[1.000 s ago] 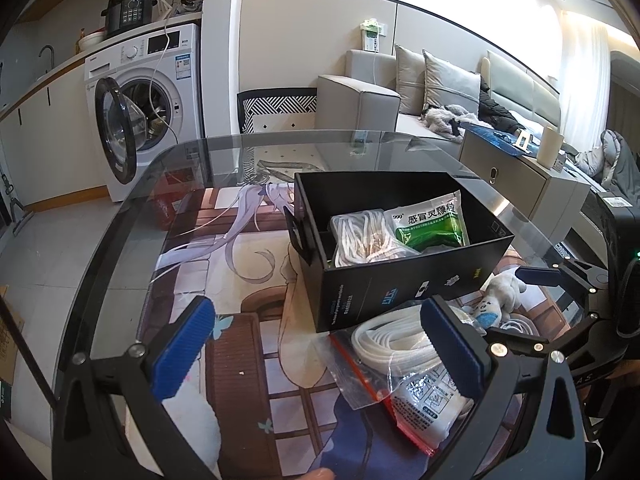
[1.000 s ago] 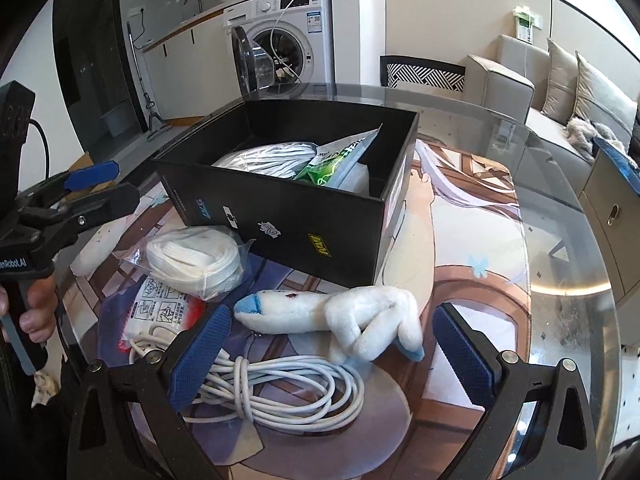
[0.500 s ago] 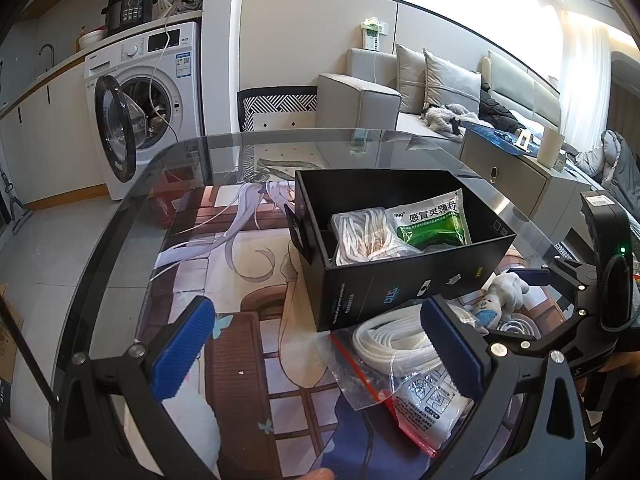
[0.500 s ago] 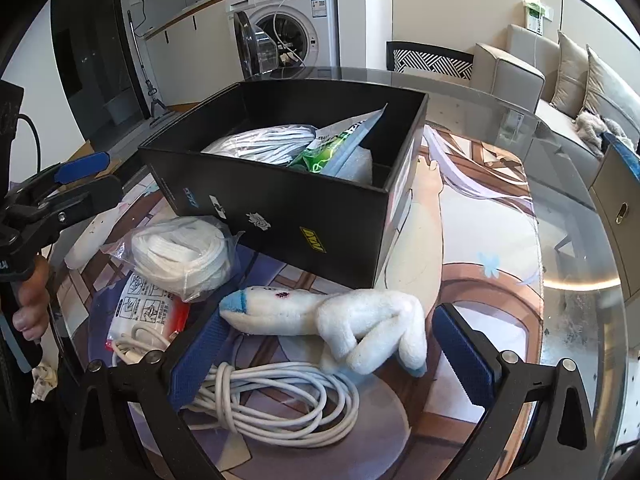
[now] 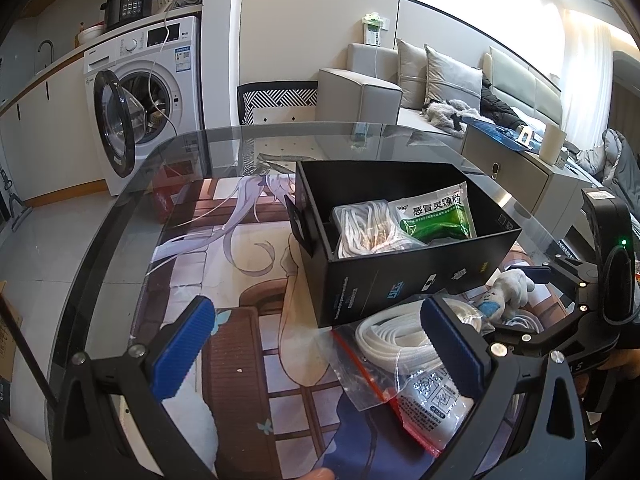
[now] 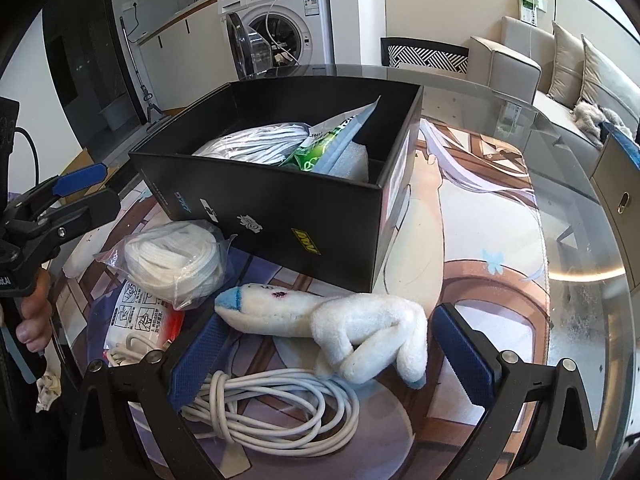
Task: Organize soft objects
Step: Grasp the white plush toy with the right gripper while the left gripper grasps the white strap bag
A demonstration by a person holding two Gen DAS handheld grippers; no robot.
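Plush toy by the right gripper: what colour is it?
White plush toy with light blue tips, clearest in the right wrist view.

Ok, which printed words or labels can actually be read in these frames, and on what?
"999" and "感冒灵颗粒": green and white sachet inside the black cardboard box.
Box side logos: too small to read.
White printed pouch: blurred.
White washing machine panel and labels: unreadable.
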